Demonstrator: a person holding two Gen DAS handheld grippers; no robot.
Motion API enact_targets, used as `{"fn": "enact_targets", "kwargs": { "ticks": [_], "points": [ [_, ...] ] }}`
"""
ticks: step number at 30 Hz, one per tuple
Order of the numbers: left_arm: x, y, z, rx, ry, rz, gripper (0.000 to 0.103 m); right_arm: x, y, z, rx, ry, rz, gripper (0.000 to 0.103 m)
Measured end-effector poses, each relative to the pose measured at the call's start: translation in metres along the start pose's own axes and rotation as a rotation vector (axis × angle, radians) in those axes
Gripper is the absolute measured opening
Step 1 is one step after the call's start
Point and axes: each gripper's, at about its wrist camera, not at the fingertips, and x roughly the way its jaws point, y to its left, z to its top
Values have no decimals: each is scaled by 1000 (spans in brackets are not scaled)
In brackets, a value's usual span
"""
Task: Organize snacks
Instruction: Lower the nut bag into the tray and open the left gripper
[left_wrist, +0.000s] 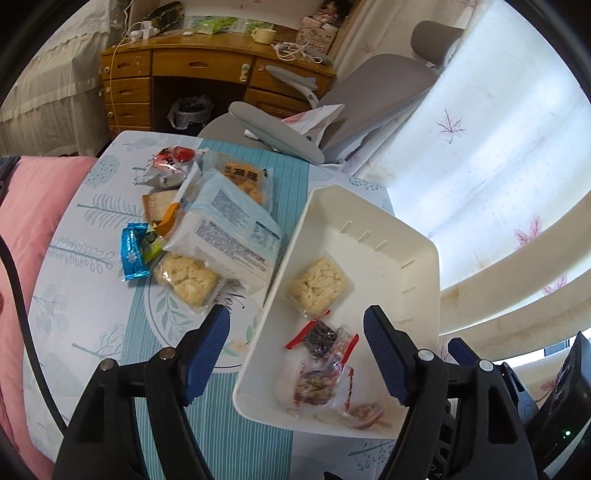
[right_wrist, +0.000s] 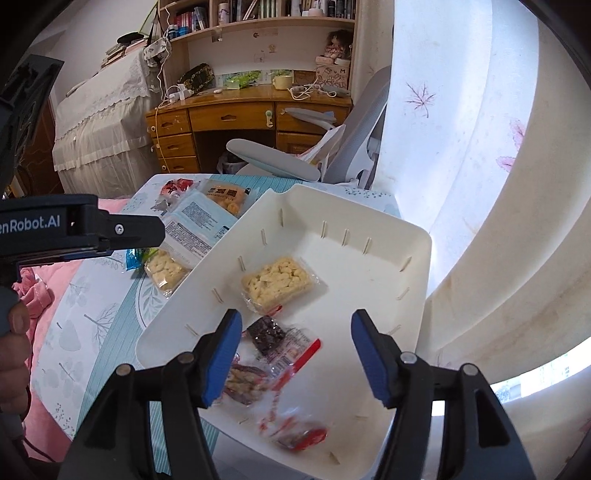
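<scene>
The white tray (left_wrist: 369, 236) on the counter (left_wrist: 92, 295) holds four wrapped snacks (one pale rice cake (left_wrist: 318, 286) among them). Six packets (left_wrist: 229, 229) lie beside it, seen fully only from the left wrist. Left hand-held gripper (left_wrist: 297, 358) and right hand-held gripper (right_wrist: 295, 356) both stand apart, empty.

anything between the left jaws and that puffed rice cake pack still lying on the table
Nothing visible does. The left gripper hangs open just short of the rice cake pack; only the big pale blue bag overlaps its far edge.
</scene>
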Motion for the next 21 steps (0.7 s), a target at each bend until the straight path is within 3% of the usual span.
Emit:
{"fn": "enact_targets", "kwargs": {
  "ticks": [11, 21],
  "points": [
    [-15, 32, -13, -20, 62, 24, 74, -1, 29, 1, -3, 18, 41, 63],
    [-38, 87, -28, -38, 106, 60, 74, 0, 77, 3, 6, 40, 92, 63]
  ]
}}
